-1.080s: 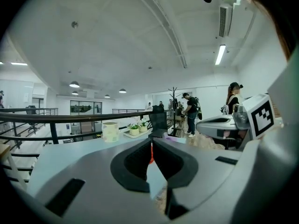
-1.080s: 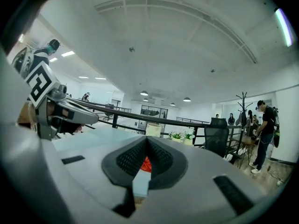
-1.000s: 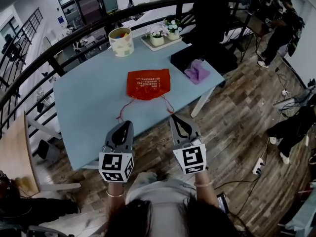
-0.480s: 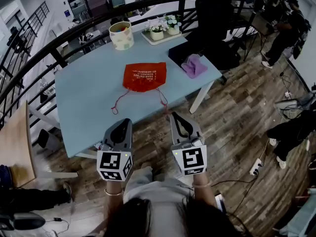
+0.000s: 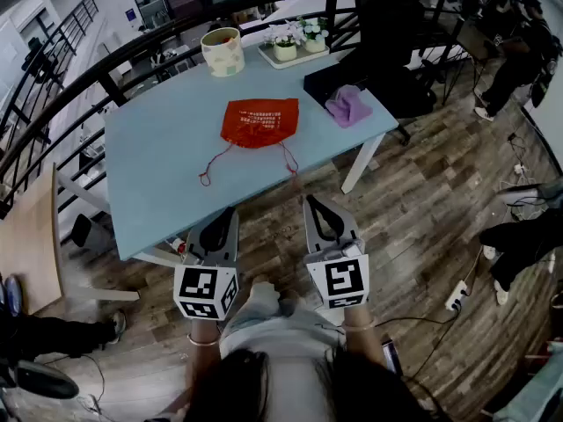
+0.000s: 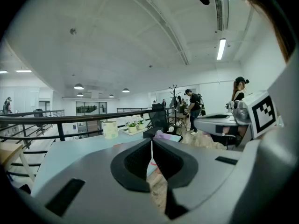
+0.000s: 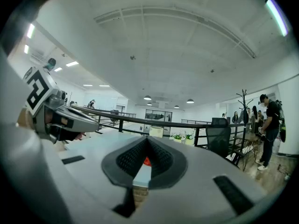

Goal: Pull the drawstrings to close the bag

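Both left tongs (image 5: 229,213) and right tongs (image 5: 310,202) closed, empty; one bag (image 5: 260,121); two drawstrings (image 5: 218,160).

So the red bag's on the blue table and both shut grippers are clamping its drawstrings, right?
No, they're shut on nothing. The head view shows left gripper and right gripper short of the table, the drawstrings trailing loose from the red bag.

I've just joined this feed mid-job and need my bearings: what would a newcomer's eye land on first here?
The red bag stands out first. It lies mid-table on the light blue table, and its two red drawstrings trail loose toward the near edge. Next come the left gripper and the right gripper, side by side short of that edge over the wooden floor, fingers shut on nothing.
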Motion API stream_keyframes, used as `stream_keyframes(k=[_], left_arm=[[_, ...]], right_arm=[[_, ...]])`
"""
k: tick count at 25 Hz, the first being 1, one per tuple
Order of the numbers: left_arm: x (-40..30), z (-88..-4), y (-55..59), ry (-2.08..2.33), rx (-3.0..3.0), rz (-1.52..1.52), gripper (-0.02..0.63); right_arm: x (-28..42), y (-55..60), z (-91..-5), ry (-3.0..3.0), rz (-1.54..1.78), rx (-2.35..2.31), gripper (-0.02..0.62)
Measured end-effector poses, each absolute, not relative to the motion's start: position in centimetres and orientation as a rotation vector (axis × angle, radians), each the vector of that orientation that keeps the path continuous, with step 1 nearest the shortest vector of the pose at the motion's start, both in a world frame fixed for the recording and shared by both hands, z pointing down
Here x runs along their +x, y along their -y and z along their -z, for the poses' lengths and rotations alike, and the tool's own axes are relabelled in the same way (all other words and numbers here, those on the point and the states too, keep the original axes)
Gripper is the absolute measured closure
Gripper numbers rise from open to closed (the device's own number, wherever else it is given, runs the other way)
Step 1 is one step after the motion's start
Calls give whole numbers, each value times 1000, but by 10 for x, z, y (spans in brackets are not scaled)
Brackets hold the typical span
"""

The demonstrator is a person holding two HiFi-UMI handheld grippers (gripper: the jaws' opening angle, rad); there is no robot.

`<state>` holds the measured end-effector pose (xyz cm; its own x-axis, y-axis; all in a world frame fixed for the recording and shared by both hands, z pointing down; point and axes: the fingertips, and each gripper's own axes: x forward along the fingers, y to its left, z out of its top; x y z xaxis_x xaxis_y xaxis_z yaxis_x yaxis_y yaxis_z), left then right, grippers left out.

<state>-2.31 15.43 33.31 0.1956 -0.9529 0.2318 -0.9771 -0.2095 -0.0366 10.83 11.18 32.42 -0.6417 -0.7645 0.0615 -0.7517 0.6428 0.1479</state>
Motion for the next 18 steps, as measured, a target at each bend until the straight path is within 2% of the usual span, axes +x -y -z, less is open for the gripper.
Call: stream_keyframes(k=[18], left_arm=[[-5, -336, -153, 1894, 2342, -363, 584]], right_arm=[[118, -113, -338, 2755, 22, 1224, 570]])
